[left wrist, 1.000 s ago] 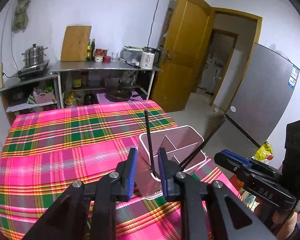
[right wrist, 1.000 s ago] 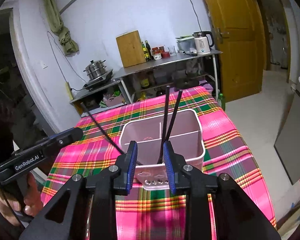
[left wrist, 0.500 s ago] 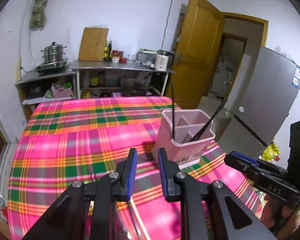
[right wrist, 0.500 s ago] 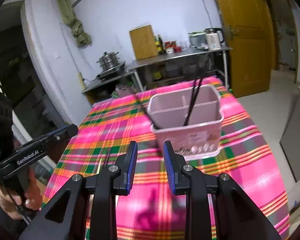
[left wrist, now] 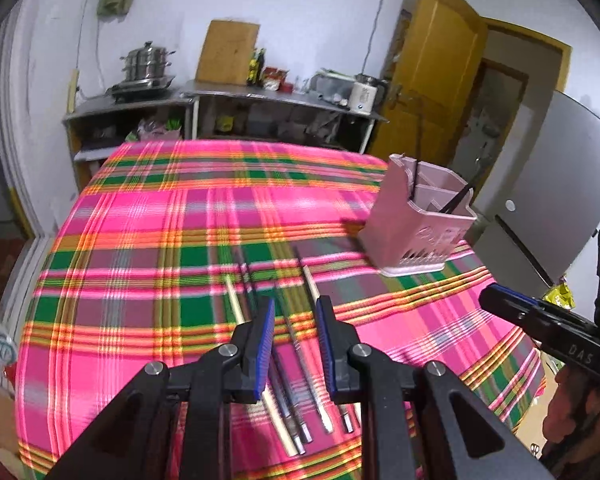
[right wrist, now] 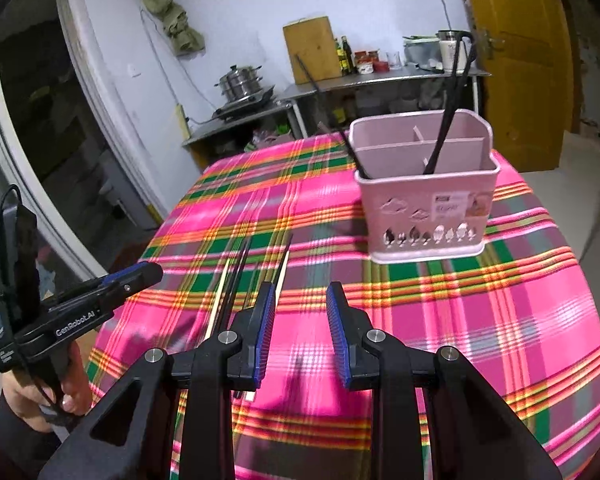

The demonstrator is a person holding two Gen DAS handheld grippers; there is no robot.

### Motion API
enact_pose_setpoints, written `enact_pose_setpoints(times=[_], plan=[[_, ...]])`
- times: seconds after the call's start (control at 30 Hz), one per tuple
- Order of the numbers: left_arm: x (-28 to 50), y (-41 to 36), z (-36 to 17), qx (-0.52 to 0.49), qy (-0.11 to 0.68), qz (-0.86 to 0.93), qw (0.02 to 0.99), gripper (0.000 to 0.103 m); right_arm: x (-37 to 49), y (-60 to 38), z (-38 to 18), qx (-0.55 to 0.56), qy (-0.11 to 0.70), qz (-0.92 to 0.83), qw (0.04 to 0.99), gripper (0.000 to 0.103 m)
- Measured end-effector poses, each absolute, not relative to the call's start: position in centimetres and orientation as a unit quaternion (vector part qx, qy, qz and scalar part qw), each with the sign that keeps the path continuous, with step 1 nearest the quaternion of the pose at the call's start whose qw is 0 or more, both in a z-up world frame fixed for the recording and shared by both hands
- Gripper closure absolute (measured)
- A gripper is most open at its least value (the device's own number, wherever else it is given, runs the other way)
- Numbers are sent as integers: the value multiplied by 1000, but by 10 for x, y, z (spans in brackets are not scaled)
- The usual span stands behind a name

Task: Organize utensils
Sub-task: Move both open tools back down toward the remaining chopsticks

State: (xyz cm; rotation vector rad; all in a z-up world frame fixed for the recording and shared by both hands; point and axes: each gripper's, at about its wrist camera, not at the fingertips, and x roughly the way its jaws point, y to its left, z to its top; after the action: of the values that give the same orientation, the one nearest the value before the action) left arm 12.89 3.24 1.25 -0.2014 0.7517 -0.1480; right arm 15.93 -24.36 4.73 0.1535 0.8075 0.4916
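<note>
A pink utensil holder [left wrist: 418,224] stands on the plaid tablecloth, right of centre; in the right wrist view it [right wrist: 424,196] holds black chopsticks [right wrist: 444,132]. Several loose chopsticks [left wrist: 296,360], pale and dark, lie on the cloth. My left gripper [left wrist: 294,322] is open and empty, hovering right above them. My right gripper [right wrist: 300,312] is open and empty above the cloth, with the loose chopsticks [right wrist: 236,288] just to its left and the holder ahead to the right.
The plaid cloth [left wrist: 148,240] covers the whole table. A steel shelf with a pot [left wrist: 148,64], cutting board and kettle stands against the far wall. A wooden door [left wrist: 428,68] and a grey fridge [left wrist: 552,184] are on the right.
Both grippers have pulled back from the holder and left the black chopsticks standing in it. The left one has swung down over the loose chopsticks. Both jaws have widened a little.
</note>
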Motion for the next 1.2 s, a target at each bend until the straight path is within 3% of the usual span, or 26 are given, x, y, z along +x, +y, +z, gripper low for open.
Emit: enact_pose_setpoints(times=[0.23, 0.77, 1.2], plan=[[136, 43, -20, -120, 395, -67, 908, 82, 162, -227, 29, 68, 407, 252, 876, 76], [186, 53, -58, -149, 427, -67, 890, 82, 191, -196, -2, 64, 437, 266, 857, 92], [211, 66, -82, -148, 448, -29, 881, 82, 229, -157, -43, 43, 481, 271, 833, 92]])
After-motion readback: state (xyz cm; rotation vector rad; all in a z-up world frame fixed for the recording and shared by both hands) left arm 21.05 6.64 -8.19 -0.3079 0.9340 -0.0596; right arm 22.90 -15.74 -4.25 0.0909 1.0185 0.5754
